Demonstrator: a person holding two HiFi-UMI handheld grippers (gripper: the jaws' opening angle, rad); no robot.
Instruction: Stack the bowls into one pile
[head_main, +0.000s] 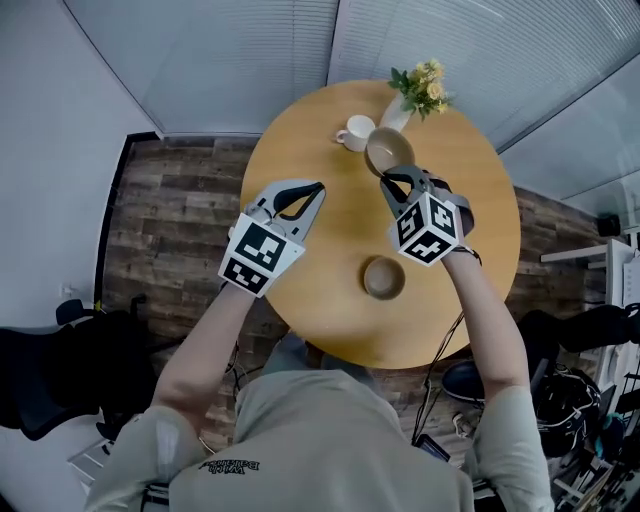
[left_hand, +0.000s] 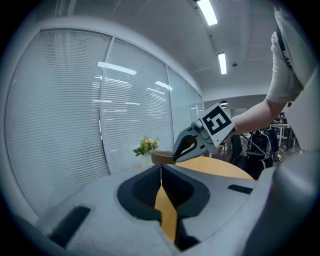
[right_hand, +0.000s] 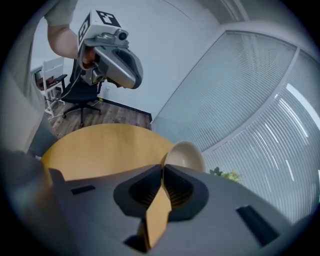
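Head view, held bowl (head_main: 389, 152): sits at the far side of the round table (head_main: 300, 150), just beside a white cup (head_main: 355, 132) and a vase of flowers (head_main: 418, 92). The near edge of its rim is nipped by the right gripper (head_main: 392, 178).
Head view, second bowl (head_main: 383, 277): stands alone near the table's front edge, well apart from the first. It is likely the base of the pile, since it is close to the person and nothing crowds it.
Head view, left gripper (head_main: 318, 188): hovers over bare tabletop, touching nothing, probably kept aside to leave the path clear.
Left gripper view, left gripper (left_hand: 161, 170): jaws pressed together with nothing between them.
Left gripper view, right gripper (left_hand: 175, 158): clamps the brown rim of the held bowl (left_hand: 161, 157). I cannot tell whether the bowl is clear of the table.
Right gripper view, right gripper (right_hand: 162, 172): pinched tight on the rim of the held bowl (right_hand: 186, 155), which is tilted and shows its pale inside. A rim grip suits lowering it into another bowl.
Judgement: the carry to the second bowl is not yet done.
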